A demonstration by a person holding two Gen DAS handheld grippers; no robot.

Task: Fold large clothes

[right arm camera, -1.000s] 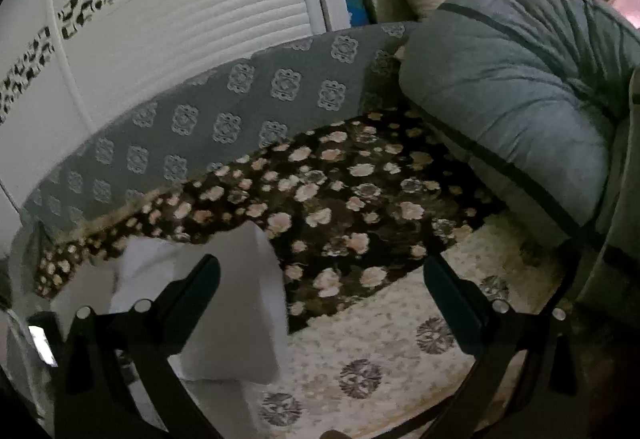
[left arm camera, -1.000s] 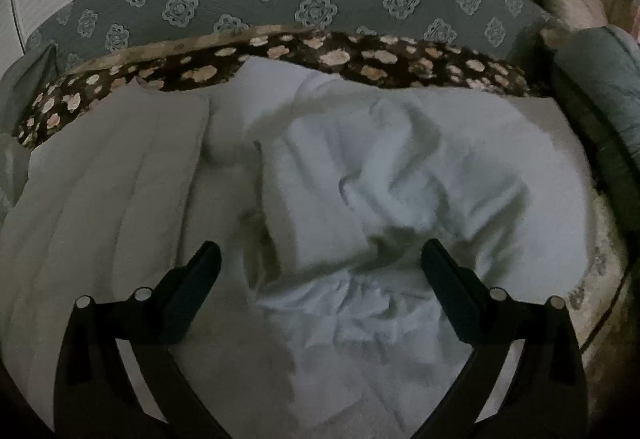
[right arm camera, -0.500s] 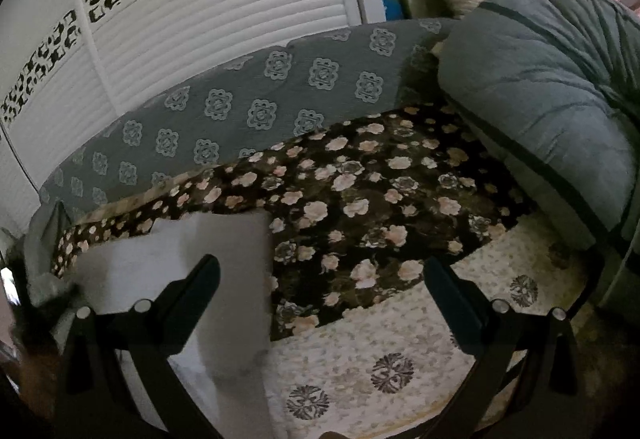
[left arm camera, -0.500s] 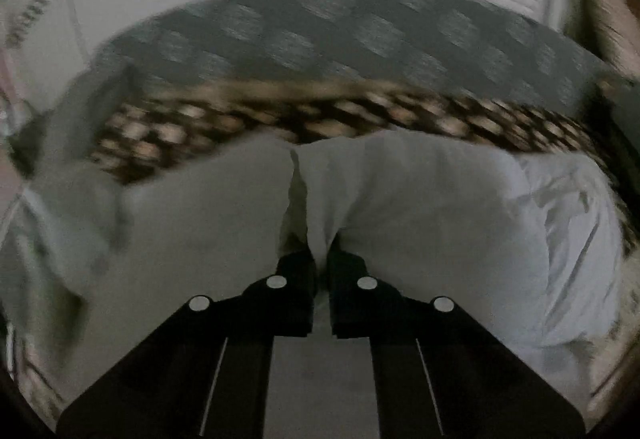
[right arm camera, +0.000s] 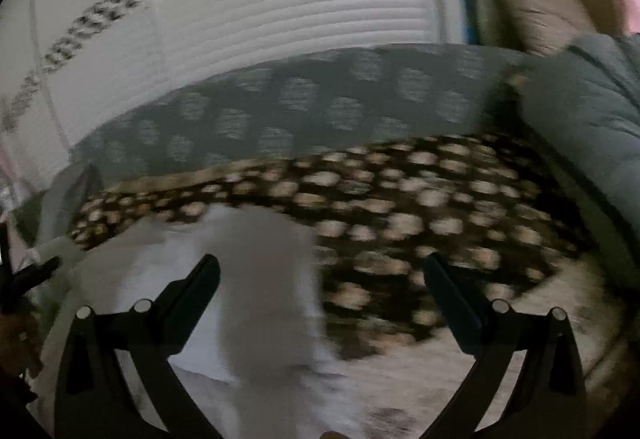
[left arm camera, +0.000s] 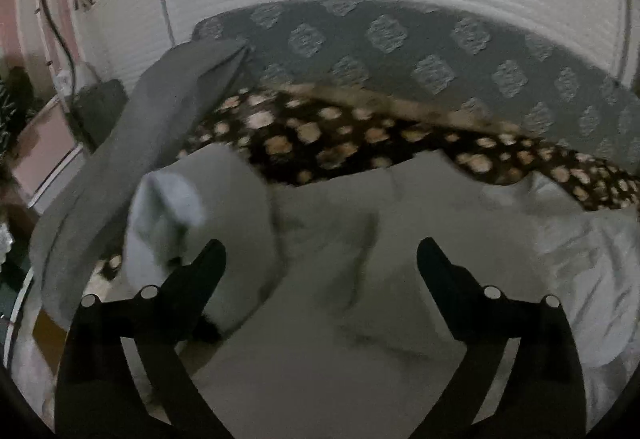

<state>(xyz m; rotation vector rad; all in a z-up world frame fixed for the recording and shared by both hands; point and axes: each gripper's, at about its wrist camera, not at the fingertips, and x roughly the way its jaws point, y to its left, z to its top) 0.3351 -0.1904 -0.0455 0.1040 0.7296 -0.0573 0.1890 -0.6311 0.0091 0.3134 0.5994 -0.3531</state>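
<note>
One white garment [left arm camera: 360, 279] lies rumpled on the bed, below one dark floral blanket [left arm camera: 340, 143]. Two grippers: the left gripper [left arm camera: 320, 263] is opening, nothing between its jaws (cloth beneath); the right gripper [right arm camera: 320, 279] stands apart, empty.

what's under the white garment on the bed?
The white garment lies partly on a dark floral blanket and, in the right wrist view, a beige patterned bedcover. Whatever is beneath its middle is covered.
</note>
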